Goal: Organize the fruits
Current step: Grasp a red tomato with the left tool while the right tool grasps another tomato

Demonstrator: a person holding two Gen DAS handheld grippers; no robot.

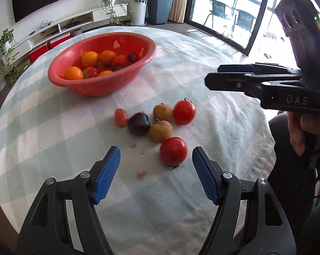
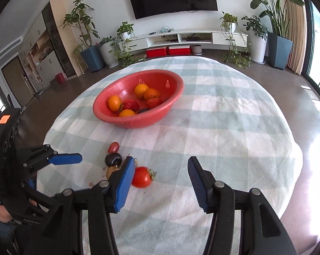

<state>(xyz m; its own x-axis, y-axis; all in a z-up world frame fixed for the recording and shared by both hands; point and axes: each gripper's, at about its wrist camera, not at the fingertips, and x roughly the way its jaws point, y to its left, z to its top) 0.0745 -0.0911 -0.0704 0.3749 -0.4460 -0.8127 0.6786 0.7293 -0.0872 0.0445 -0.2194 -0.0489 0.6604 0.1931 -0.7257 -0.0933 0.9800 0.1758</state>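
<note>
Both sets of jaws stand apart and hold nothing: the left gripper [image 1: 156,167], at the bottom of the left wrist view, frames a red tomato [image 1: 173,151] lying on the cloth just ahead of its blue pads, while the right gripper [image 2: 160,182] hangs open over bare checked tablecloth [image 2: 234,127], a second tomato [image 2: 141,177] just beside its left finger. Six loose fruits cluster mid-frame in the left wrist view: two tomatoes, two brown round fruits [image 1: 161,131], a dark plum [image 1: 139,124] and a small red fruit [image 1: 121,117]. Upper left of them sits the red basket [image 1: 92,85], holding oranges [image 1: 73,73], strawberries and dark fruit. A hand [image 1: 306,131] grips the right tool at the frame's right edge.
</note>
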